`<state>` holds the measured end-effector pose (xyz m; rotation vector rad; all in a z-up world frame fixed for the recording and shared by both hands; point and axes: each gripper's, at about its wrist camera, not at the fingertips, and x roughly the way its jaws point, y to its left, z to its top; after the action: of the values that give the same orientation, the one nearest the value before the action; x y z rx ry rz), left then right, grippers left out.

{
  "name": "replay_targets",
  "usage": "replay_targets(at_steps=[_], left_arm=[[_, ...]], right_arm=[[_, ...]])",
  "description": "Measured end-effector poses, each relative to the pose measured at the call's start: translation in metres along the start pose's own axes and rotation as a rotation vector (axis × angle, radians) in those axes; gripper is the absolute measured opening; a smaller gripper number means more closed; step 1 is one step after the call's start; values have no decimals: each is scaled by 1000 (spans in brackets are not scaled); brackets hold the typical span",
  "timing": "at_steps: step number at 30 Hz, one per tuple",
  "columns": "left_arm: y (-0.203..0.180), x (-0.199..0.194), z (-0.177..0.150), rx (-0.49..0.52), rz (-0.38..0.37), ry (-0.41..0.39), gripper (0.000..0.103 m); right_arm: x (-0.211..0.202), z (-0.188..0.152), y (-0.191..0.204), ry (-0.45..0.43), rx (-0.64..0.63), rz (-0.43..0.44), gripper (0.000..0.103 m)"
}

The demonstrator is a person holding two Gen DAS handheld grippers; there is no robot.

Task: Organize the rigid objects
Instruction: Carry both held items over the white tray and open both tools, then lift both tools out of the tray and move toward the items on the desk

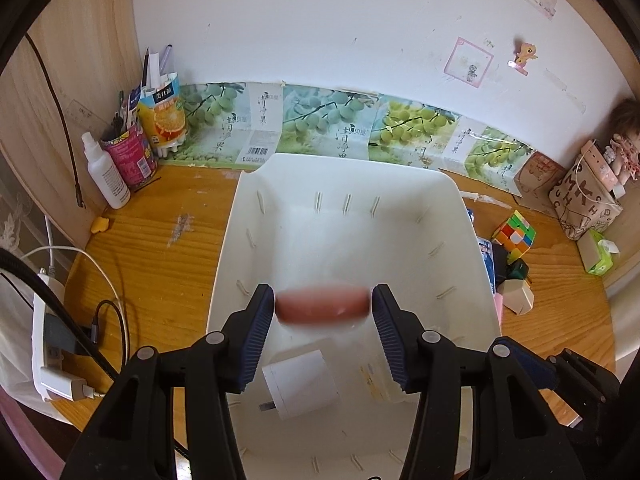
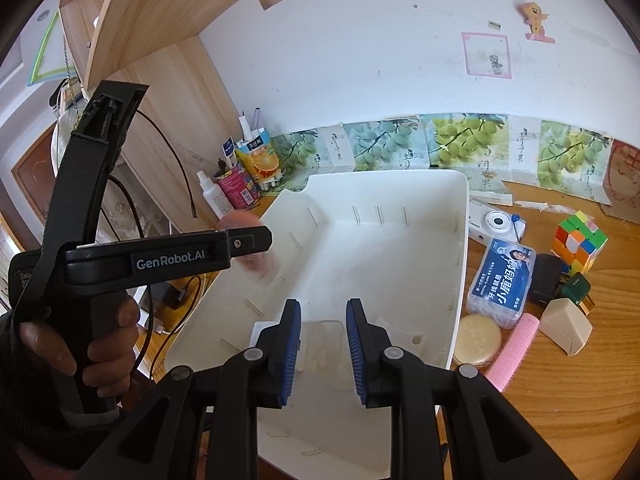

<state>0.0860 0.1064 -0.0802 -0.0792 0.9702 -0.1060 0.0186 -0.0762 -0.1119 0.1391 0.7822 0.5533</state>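
I am seeing a smooth, slightly glossy white plastic bin [image 1: 344,184] sitting on a grained wooden bench [image 1: 160,248]; my claw pads [image 2: 290,344] are looking like ribbed blue rubber on matt black plastic.

both wrist views close above bin [image 1: 448,192]

Back-left corner of the wooden counter [image 1: 168,240]: white spray bottle [image 1: 107,174] upright, pink pen tin [image 1: 132,156] just beside it, orange-print juice carton [image 1: 164,118] stuffed with pens behind. Small yellow piece [image 1: 100,224] seen near the side panel. White power strip [image 1: 48,344] at the left edge, plugs and cables attached. Grape-print paper strip [image 1: 320,120] taped along the wall base. Pink note [image 1: 468,62] and pony sticker [image 1: 526,53] stuck on the wall. Doll [image 1: 626,148] and patterned bag [image 1: 584,196] noted far right.
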Motion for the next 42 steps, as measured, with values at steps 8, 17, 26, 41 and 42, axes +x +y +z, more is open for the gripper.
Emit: replay_targets(at_steps=[8, 17, 26, 41, 42], left_arm=[[1, -14, -3, -41, -13, -53, 79], [-10, -29, -9, -91, -33, -107, 80], [-37, -46, -16, -138, -79, -173, 84], [-99, -50, -32, -206, -91, -180, 84], [-103, -50, -33, -210, -90, -177, 84]], right_arm=[[-4, 0, 1, 17, -13, -18, 50], [-26, 0, -4, -17, -48, -21, 67], [-54, -3, -18, -31, -89, -34, 72], [-93, -13, -66, 19, -144, -66, 77], [-95, -14, -69, 25, -145, -66, 77]])
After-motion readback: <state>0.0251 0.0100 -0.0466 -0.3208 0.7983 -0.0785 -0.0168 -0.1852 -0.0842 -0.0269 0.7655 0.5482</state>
